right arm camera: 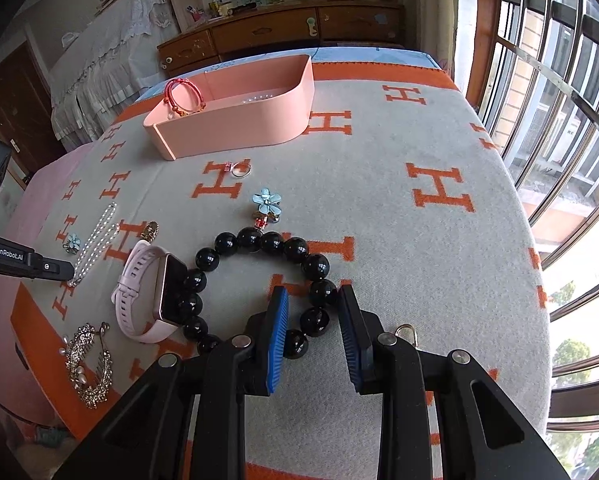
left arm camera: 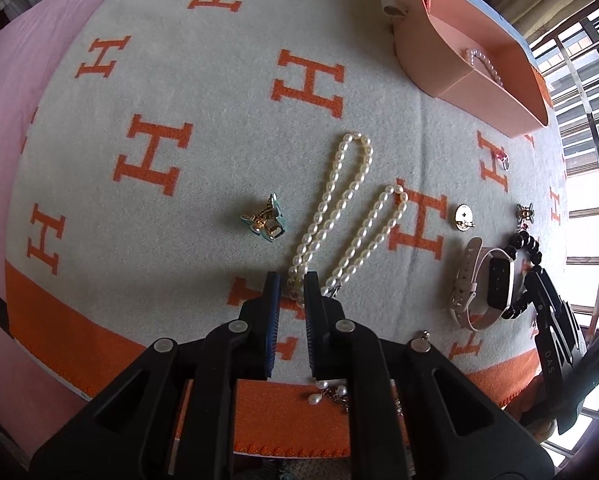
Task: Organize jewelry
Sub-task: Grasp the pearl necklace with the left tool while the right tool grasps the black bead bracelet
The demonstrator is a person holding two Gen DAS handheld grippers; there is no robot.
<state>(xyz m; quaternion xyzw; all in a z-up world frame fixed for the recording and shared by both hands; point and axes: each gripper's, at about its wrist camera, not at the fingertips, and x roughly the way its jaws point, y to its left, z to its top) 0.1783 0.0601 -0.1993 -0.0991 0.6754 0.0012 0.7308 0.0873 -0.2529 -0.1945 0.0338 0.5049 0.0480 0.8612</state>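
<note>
Pick-up step: the left gripper (left arm camera: 291, 284), jaws narrowly apart, straddles the near end of the pearl necklace (left arm camera: 339, 216), not visibly pinching it. The right gripper (right arm camera: 313, 316), part open, brackets the black bead bracelet (right arm camera: 255, 280) ungripped. Next: close, lift, carry toward the pink tray (left arm camera: 495, 92) at one o'clock.

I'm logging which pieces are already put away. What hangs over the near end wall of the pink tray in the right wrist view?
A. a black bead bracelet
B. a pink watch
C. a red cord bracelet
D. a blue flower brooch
C: the red cord bracelet is draped over the end of the pink tray, while the black bead bracelet, pink watch and blue flower brooch lie on the blanket.
</note>
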